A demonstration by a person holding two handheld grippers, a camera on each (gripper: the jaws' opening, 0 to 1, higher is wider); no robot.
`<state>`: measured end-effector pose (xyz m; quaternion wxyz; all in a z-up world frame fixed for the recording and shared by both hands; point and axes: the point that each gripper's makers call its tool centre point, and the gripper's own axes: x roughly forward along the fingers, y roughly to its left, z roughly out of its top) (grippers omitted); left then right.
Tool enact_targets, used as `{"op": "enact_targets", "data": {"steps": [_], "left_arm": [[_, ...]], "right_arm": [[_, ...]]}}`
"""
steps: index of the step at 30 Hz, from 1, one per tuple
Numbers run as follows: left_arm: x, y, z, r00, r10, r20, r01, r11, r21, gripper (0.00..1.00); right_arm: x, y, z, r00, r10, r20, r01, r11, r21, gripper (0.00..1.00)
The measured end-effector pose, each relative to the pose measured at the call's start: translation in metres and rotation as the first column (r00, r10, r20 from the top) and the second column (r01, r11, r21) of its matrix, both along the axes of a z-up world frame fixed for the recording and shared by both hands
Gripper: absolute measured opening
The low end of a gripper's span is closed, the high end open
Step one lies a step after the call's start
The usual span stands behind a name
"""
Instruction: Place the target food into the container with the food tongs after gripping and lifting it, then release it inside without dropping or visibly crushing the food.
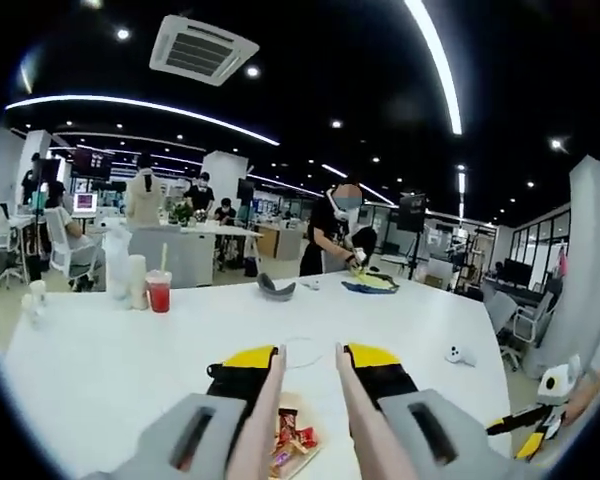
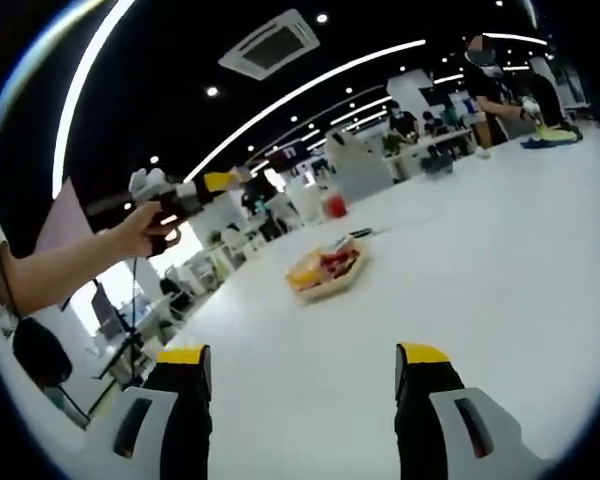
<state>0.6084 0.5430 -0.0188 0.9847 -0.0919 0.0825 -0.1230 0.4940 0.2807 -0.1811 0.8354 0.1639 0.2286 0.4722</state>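
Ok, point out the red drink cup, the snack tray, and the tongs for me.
Red drink cup [image 1: 159, 293], left gripper view, on its red body.
Snack tray [image 2: 326, 270], right gripper view, on the packets it holds.
Tongs [image 1: 263, 420], left gripper view, on the left arm of the pair.

Red drink cup and white controller on table.

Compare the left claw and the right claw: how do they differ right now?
The left claw holds pinkish food tongs between its jaws; the right claw holds nothing, jaws wide apart. The left claw hangs over the snack tray; from the right claw the tray lies farther ahead. Both have black jaws with yellow tips.
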Motion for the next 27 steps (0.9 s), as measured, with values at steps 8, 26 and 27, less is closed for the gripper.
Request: {"op": "enact_targets", "data": {"steps": [8,26,27], "left_arm": [[-0.013,0.005,-0.002,1.000,-0.023,-0.013,0.023,1.000,-0.010,0.24],[-0.042,-0.003,-0.007,0.997,-0.078,0.029,0.079,0.995,-0.056,0.24],[-0.046,-0.006,-0.006,0.995,-0.091,0.041,0.093,0.994,-0.052,0.24]], "right_arm": [[-0.012,0.025,0.005,0.996,0.091,0.008,-0.091,0.996,0.002,0.76],[-0.004,0.039,0.034,0.977,0.180,0.115,-0.174,0.983,-0.062,0.74],[-0.003,0.039,0.038,0.974,0.187,0.126,-0.180,0.982,-0.065,0.74]]}}
